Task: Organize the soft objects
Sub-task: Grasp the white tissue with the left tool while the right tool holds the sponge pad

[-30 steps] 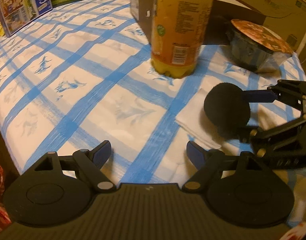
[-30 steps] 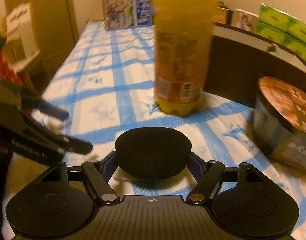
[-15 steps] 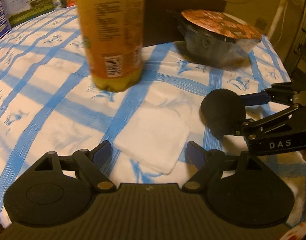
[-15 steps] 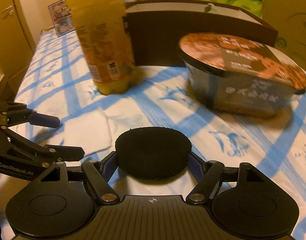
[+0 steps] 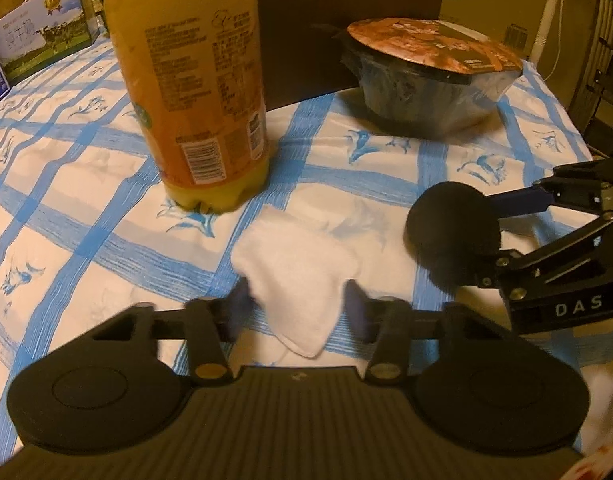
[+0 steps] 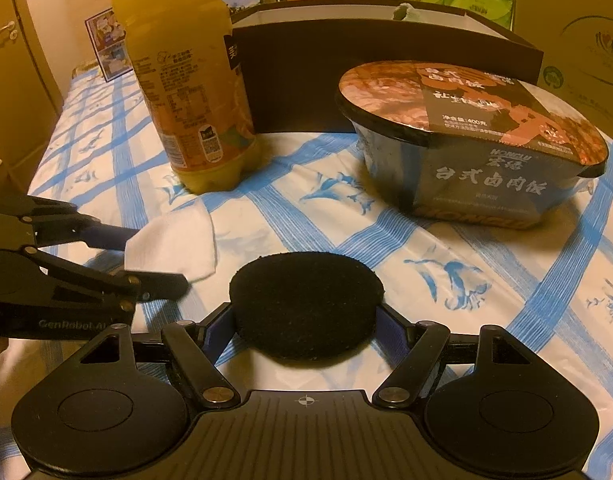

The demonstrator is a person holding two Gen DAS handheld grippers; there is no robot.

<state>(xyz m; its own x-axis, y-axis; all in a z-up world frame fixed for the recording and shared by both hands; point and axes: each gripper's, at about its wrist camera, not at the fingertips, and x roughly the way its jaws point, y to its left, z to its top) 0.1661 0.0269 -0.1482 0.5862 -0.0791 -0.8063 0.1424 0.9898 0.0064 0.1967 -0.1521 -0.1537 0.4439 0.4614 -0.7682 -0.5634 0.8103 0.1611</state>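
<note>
A white square cloth pad (image 5: 294,264) lies on the blue-checked tablecloth (image 5: 86,208), just in front of the orange bottle. My left gripper (image 5: 297,308) has its jaws closing on the pad's near part. The pads touch its sides and the cloth bunches into a wedge between them. From the right wrist view the same left gripper (image 6: 158,258) straddles the pad (image 6: 178,236), whose corner curls up. My right gripper (image 6: 305,320) is shut on a round black sponge (image 6: 306,300), held just above the cloth to the right of the pad. The sponge (image 5: 450,232) also shows in the left wrist view.
A tall orange juice bottle (image 5: 198,92) stands right behind the pad. A sealed instant rice bowl (image 6: 470,148) sits to its right, with a dark open box (image 6: 378,68) behind both. Cartons line the back, and the table's edge drops off at the right.
My left gripper slid right until the white pad lay between its fingers, then its jaws narrowed onto it. The right gripper carried the black sponge off to the right, away from the pad.
</note>
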